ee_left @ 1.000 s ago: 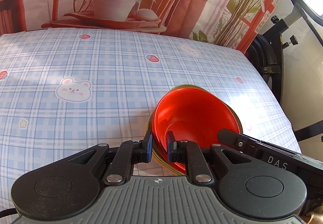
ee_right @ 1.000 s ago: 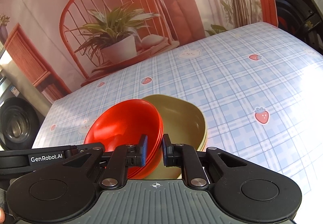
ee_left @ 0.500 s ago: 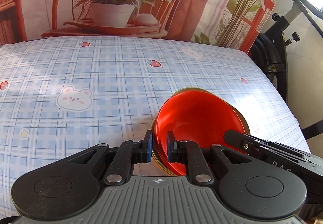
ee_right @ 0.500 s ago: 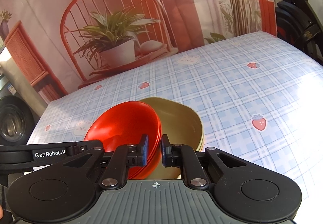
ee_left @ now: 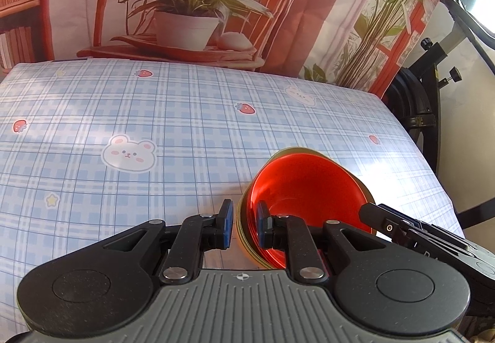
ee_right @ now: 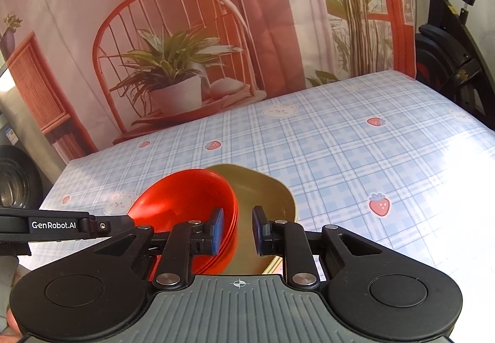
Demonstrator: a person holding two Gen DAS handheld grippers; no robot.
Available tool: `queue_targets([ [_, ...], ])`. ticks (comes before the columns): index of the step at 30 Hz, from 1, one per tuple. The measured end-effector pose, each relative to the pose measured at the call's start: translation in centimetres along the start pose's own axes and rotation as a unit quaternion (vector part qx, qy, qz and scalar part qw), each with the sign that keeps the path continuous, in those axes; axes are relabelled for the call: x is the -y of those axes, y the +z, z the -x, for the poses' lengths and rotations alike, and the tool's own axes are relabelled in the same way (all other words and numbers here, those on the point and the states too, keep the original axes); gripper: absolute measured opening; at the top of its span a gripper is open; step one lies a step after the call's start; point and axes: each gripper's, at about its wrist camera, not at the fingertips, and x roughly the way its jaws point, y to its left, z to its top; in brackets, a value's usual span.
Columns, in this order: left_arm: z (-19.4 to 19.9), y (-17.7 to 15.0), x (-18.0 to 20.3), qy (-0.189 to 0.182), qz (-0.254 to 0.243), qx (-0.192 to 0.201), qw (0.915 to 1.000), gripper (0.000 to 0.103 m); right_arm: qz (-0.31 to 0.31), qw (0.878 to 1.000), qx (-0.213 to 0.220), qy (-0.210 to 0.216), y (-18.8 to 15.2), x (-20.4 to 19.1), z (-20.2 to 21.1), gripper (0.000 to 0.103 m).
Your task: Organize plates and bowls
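Setting the red bowls (ee_right: 185, 203), nested in the olive bowl (ee_right: 263, 197), on the counter (ee_left: 154, 126): right gripper (ee_right: 237, 230) fingers are opening around the rims, so left gripper (ee_left: 244, 224), clamped on the opposite rims, should steady the stack.

Glossy red bowls (ee_left: 306, 185) (plastic-looking) on smooth tablecloth (ee_left: 154, 114).

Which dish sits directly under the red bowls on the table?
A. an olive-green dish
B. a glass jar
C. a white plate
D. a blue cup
A: the red bowls lie tilted inside an olive-green dish, whose rim shows around them in both views.
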Motion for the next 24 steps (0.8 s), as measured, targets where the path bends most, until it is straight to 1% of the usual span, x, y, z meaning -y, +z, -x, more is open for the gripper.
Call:
queue_targets([
  [2, 1.1, 0.0, 0.0, 0.001, -0.004, 0.015, 0.9999, 0.016, 0.011, 1.000, 0.024, -0.007, 0.0, 0.1, 0.9, 0.020],
  [4, 2.0, -0.2, 0.4, 0.008, -0.024, 0.027, 0.9993, 0.017, 0.020, 0.999, 0.033, -0.011, 0.0, 0.1, 1.5, 0.021],
  [6, 2.9, -0.3, 1.3, 0.038, -0.051, 0.041, 0.9971, 0.018, 0.023, 0.999, 0.038, -0.009, 0.0, -0.1, 2.0, 0.021],
  [7, 3.2, -0.4, 1.5, 0.043, -0.056, 0.045, 0.9965, 0.020, 0.025, 0.999, 0.040, -0.008, -0.1, -0.2, 2.1, 0.021],
  [11, 4.6, -0.8, 1.4, 0.033, -0.045, 0.053, 0.9970, 0.022, 0.034, 0.998, 0.049, -0.001, -0.2, -0.9, 3.2, 0.021],
  [20, 8.2, -2.0, 1.3, 0.047, -0.045, 0.079, 0.9947, 0.023, 0.045, 0.996, 0.074, 0.015, -0.5, -2.4, 6.2, 0.021],
  [22, 9.0, -2.3, 1.0, 0.051, -0.042, 0.084, 0.9942, 0.024, 0.043, 0.996, 0.074, 0.024, -0.6, -2.5, 6.9, 0.023],
  [23, 9.4, -2.5, 1.0, 0.055, -0.042, 0.087, 0.9939, 0.024, 0.043, 0.996, 0.076, 0.028, -0.6, -2.7, 7.3, 0.025],
  [24, 9.9, -2.7, 1.0, 0.058, -0.043, 0.090, 0.9933, 0.027, 0.044, 0.996, 0.078, 0.028, -0.6, -2.8, 7.6, 0.028],
])
